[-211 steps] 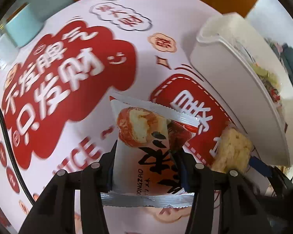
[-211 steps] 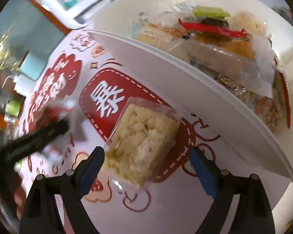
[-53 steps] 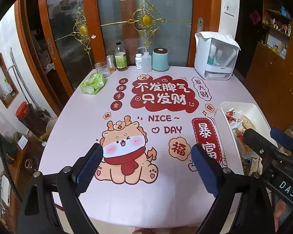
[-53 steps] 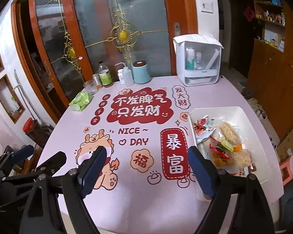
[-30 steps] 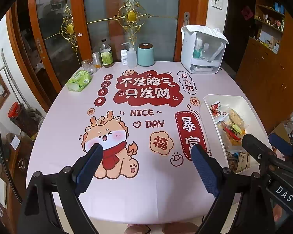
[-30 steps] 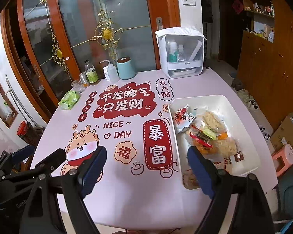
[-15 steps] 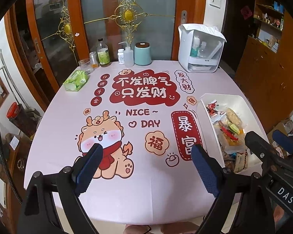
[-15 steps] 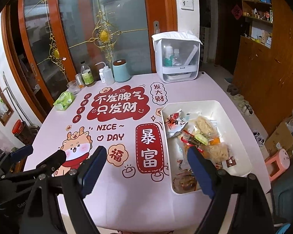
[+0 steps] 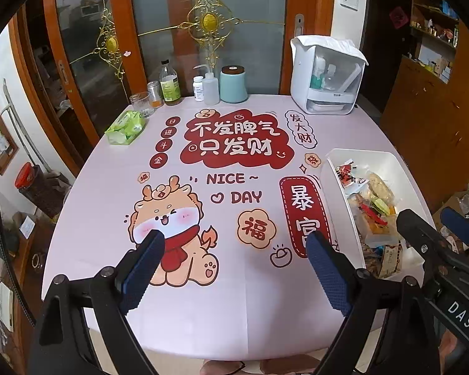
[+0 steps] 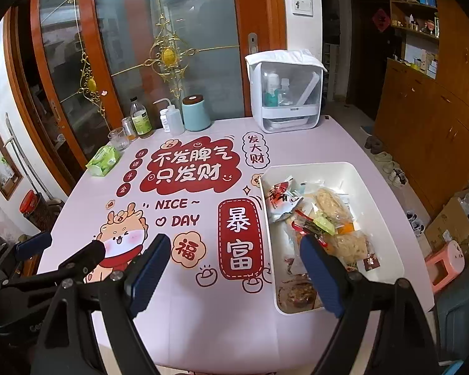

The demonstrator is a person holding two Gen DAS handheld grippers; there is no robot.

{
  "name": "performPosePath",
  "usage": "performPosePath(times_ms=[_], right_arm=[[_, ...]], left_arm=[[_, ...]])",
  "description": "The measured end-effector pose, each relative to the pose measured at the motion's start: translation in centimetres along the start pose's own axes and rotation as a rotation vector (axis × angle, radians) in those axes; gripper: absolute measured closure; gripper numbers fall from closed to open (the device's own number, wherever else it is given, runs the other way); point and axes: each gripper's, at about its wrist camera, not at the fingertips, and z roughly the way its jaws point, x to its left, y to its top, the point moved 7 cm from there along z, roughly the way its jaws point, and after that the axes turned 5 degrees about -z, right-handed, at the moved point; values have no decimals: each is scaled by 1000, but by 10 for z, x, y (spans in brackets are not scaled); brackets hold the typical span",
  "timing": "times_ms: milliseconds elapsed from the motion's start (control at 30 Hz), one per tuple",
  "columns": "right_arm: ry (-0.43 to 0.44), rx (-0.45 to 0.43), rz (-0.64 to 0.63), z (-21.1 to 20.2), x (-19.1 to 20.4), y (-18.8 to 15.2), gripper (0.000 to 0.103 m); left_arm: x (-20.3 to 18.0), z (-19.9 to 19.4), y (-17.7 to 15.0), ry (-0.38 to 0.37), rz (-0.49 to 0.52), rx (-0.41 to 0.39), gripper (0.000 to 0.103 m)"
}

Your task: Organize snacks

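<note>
Behind the round table (image 9: 109, 193) stand wood-framed glass doors (image 9: 203, 31) with gilt ornaments, and the table wears a pink printed cloth (image 10: 203, 328) showing a cartoon dragon (image 9: 172, 218) and red banners of Chinese characters. I hold both tools above the near edge, tilted down toward the cloth. My left gripper (image 9: 234, 265) has its two blue-padded fingers (image 9: 143, 268) spread wide with nothing between them, only the dragon print showing in the gap. My right gripper (image 10: 231, 275) is likewise spread wide and carries nothing; its right finger crosses in front of the bin, above it and not touching. One white plastic bin (image 10: 387, 234) sits on the right side of the table, and all the snacks (image 10: 322, 218) lie inside it: a loose heap of wrapped packets, too jumbled for me to count, among them a red-and-white pouch (image 10: 281, 198) at the far end, pale puffed-rice cakes in clear wrappers, a green-wrapped piece and a dark brownish pack at the near end. Along the far edge I count one green tissue pack (image 9: 126, 126), one glass (image 9: 139, 101), one small jar, one labelled bottle (image 9: 169, 84), one white pill bottle, one squeeze bottle, one teal canister (image 9: 233, 84) and one white lidded organiser box (image 9: 325, 75).
</note>
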Motion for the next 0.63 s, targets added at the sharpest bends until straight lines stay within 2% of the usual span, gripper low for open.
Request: performPosePath(times_ms=[633], right_arm=[[7, 10, -4, 6, 4, -3, 17]], left_arm=[[5, 2, 1, 7, 0, 0, 12]])
